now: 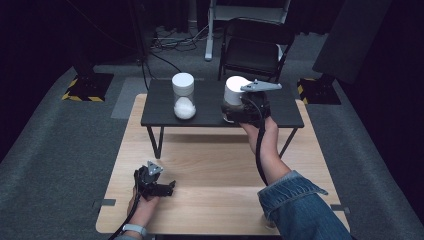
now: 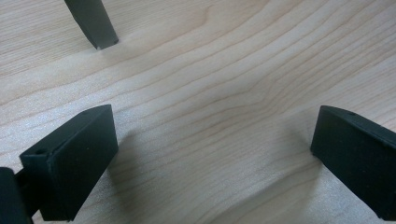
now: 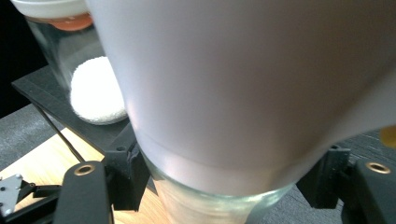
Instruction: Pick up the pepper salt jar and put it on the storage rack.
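Step in hand: right gripper (image 1: 239, 107) clamps a white-lidded jar (image 1: 235, 92) on the black riser shelf (image 1: 200, 120) at the far side of the bench (image 1: 210, 170); prob. a lift or shift, judging by the grip.
How to do it well: keep the squeeze steady, glass is slick; lift straight up before any sideways move so the base clears the shelf; keep jar upright, no tilt; move slow, wrist level; watch the 2nd jar (image 1: 183, 95) to the left, don't clip it.
Jar vs jaws: in right gripper view the jar (image 3: 243, 93) sits between the two jaws, one each side of the glass wall just below the white lid, touching or v. close to touching both sides. Grip is high on the body, near the lid, not at the base.
Right jaws: closed in on the jar, holding it.
Jar location: right half of the riser shelf, upright; whether base is on the shelf or just off it, can't tell.
2nd jar: left half of shelf, well apart from the held one, white lid, white puffy stuff inside (image 3: 95, 95).
Left gripper (image 1: 157, 186): rests low on the near-left of the bench, idle.
Left jaws: wide apart, nothing between, bare wood (image 2: 210, 93) under them.
Risk: slip if squeeze eases; tip if lifted crooked.
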`<state>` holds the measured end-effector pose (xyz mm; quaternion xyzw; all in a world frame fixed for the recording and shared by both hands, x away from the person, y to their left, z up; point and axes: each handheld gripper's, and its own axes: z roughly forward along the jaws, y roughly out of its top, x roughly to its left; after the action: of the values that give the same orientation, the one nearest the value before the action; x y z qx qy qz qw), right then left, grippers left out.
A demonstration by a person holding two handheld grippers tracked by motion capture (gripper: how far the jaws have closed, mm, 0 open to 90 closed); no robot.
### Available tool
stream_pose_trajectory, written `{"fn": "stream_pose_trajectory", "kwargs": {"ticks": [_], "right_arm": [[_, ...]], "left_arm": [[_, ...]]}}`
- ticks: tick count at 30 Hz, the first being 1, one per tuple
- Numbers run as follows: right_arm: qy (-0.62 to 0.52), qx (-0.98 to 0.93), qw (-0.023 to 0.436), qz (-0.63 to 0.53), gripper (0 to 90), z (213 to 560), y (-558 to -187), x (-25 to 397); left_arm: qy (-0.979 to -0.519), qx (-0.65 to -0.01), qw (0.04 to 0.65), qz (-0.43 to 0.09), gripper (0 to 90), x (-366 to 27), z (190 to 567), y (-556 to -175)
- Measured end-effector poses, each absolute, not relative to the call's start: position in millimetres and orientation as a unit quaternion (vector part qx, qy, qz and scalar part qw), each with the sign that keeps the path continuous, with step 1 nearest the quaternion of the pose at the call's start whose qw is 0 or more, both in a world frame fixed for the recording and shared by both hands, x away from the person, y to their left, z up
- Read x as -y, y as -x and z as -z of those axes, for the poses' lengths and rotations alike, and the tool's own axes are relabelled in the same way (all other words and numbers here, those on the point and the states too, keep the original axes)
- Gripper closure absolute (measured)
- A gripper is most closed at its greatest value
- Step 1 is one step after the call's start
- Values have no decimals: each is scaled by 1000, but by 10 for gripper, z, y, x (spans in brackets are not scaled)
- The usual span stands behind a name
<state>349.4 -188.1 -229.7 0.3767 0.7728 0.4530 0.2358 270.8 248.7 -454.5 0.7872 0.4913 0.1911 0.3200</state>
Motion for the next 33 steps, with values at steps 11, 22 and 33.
{"fn": "stream_pose_trajectory", "kwargs": {"ticks": [11, 22, 33], "right_arm": [[-381, -774, 234, -449, 306, 2335, -3598, 1807], [-387, -775, 229, -444, 306, 2393, -3680, 1768], [-382, -779, 236, -439, 305, 2411, -3674, 1733]], "left_arm": [[-788, -491, 320, -191, 3, -2487, 4545, -2711], [-788, -491, 320, -191, 3, -2487, 4545, -2712], [-787, -491, 320, -191, 3, -2487, 4546, -2712]]}}
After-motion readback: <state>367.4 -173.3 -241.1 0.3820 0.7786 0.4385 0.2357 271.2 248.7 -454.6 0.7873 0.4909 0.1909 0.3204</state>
